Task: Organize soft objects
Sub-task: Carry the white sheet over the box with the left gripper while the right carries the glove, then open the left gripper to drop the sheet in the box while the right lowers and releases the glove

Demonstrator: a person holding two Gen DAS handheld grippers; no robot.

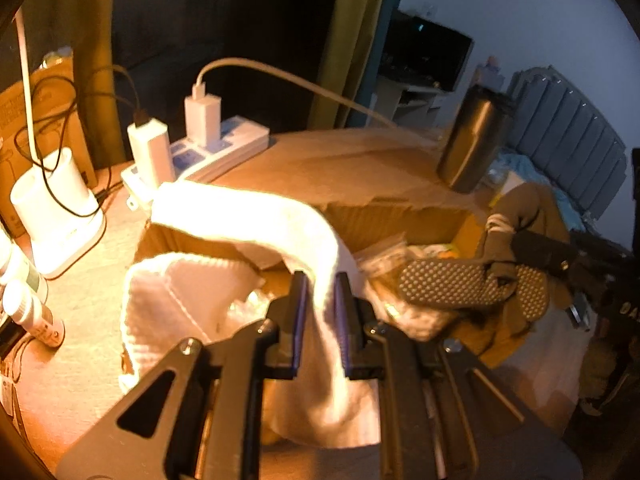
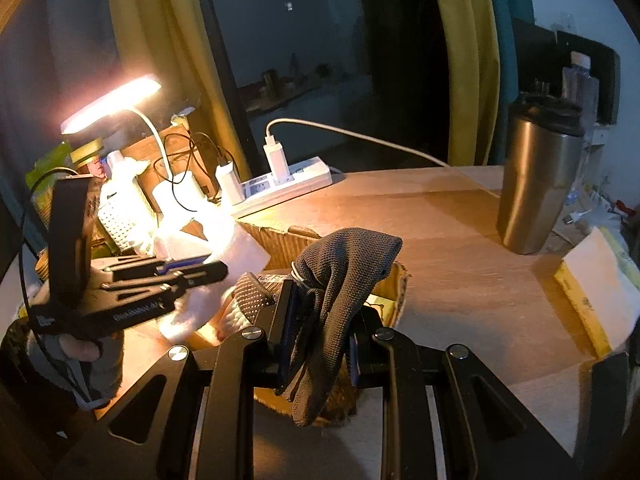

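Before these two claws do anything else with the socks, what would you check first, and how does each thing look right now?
1. Left gripper has its white sock clamped: ok, cloth is pinched between the pads.
2. Right gripper has its dark sock clamped: ok, it drapes over the shut jaws.
3. Cardboard box open beneath both socks: ok, flaps are apart.
4. Room left inside the box: cannot tell, bags and cloth already lie in it.
5. Steel tumbler away from the grippers: ok, it stands upright further back.
6. Power strip cables away from the white sock: cannot tell, glare hides that edge.
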